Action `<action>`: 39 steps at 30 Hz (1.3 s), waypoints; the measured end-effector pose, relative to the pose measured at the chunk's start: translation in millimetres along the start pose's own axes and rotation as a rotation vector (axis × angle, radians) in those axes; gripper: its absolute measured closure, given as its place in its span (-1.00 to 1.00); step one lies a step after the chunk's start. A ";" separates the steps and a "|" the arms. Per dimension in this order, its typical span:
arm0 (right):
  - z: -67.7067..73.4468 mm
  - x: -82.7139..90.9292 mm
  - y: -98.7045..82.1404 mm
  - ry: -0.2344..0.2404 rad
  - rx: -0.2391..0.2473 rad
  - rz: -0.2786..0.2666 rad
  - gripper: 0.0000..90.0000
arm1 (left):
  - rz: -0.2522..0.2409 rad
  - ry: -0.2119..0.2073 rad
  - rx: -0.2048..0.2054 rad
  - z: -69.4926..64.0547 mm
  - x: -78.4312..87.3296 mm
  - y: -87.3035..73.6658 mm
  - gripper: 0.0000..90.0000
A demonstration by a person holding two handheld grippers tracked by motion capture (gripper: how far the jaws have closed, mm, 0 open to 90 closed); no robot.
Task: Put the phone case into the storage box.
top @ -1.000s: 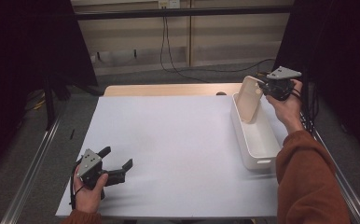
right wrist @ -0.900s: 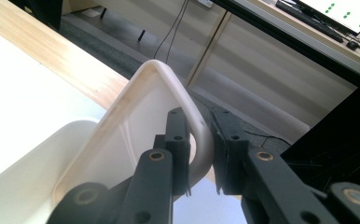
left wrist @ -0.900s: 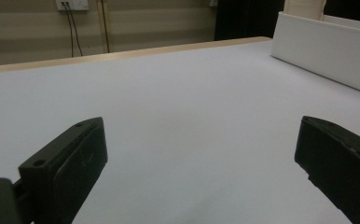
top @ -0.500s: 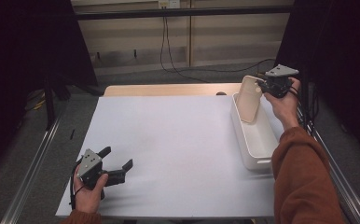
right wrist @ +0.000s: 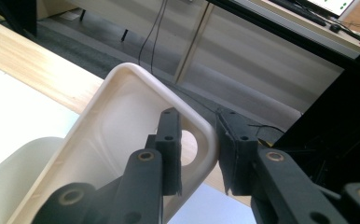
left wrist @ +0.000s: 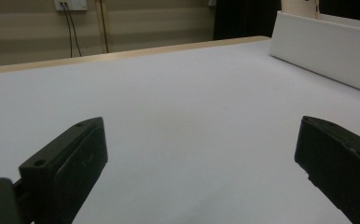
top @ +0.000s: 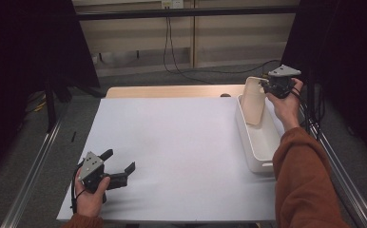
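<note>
**Right gripper holds cream tray over bin; left gripper idle**

Near edge of table (top: 181, 142), white surface: left gripper (top: 120, 166) rests low at the near-left corner, held in the person's left hand (top: 90, 199). Its fingers (left wrist: 71, 158) are spread wide with nothing between them; bare white surface ahead.

Right side: white bin (top: 255, 142) stands along the table's right edge, long axis near-to-far. Orange sleeve (top: 305, 185) reaches forward beside it.

Far right: right gripper (top: 266, 85) raised above the bin's far end. Its fingers (right wrist: 171, 149) pinch the rim of a cream tray (top: 254, 100), one finger inside, one outside. Tray hangs tilted, lower end inside the bin.
</note>
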State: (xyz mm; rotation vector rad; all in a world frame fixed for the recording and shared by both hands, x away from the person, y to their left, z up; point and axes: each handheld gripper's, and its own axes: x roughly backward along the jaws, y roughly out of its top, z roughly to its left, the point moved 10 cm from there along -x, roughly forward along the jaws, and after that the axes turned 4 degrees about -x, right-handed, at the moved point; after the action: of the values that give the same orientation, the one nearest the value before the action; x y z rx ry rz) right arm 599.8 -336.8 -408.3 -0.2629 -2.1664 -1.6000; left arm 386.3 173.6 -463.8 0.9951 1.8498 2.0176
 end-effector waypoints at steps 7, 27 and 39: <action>-1.2 -1.5 -1.2 -0.015 -0.077 0.009 0.58 | -0.002 0.003 -0.001 0.4 0.6 0.3 -0.94; 3.8 -1.5 -9.4 -0.017 -0.110 0.052 0.62 | -0.002 0.001 -0.014 0.8 1.7 0.7 -0.94; 3.8 -0.4 -10.4 0.001 -0.129 0.048 0.76 | -0.002 0.001 -0.016 0.6 1.4 0.9 -0.94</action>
State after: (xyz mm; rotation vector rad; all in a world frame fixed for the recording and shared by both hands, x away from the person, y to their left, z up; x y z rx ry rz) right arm 595.2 -336.3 -418.3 -0.3510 -2.0433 -1.7141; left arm 385.8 174.8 -462.5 0.9873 1.8319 2.0290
